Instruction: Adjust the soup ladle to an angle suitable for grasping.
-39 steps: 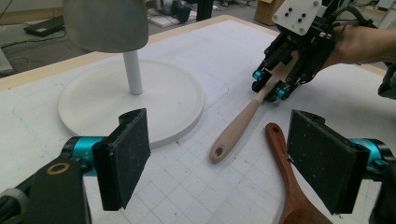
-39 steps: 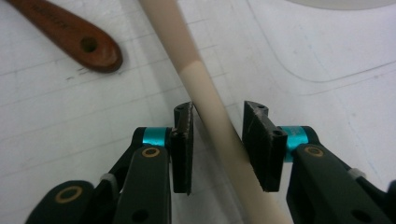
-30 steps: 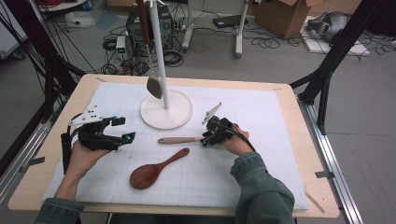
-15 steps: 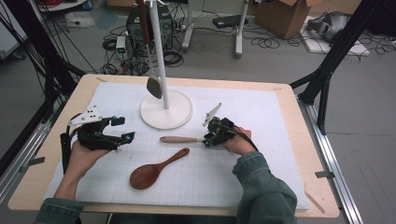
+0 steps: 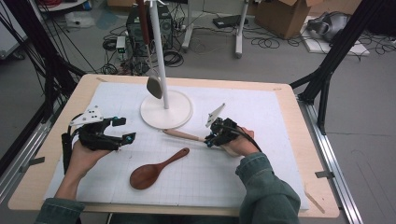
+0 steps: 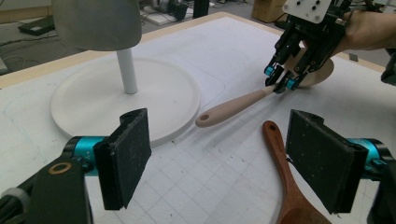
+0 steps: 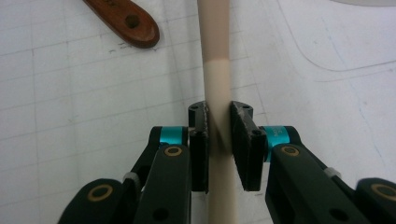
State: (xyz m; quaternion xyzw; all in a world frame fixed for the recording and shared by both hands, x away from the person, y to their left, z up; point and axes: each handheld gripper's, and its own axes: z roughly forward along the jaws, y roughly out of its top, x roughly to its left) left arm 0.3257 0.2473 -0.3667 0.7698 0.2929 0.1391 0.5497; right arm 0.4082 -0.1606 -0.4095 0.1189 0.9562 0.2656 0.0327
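The right gripper [image 5: 211, 138] has its jaws narrowed about the handle of the pale spoon [image 5: 183, 135]; they have just been closing, and in the right gripper view the pads [image 7: 198, 122] sit against the handle [image 7: 215, 70] on both sides. The pale spoon lies flat on the mat [image 5: 271, 116], its handle end just beside the rim of the stand base [image 5: 180, 119], its bowl under the right hand. The left gripper [image 5: 120, 129] is held above the mat to the left of the base, jaws wide, nothing between them. A dark spoon [image 5: 156, 164] lies nearer the person than the base, its handle end close to the pale handle yet apart from it. A white post [image 5: 158, 51] rises from the base with a grey utensil [image 5: 154, 86] hanging beside it. The white gridded mat covers a wooden table [image 5: 299, 140]. Beyond the table the grey floor holds cables [image 5: 275, 42], a cardboard box [image 5: 285, 16] and black frame legs [image 5: 334, 56].
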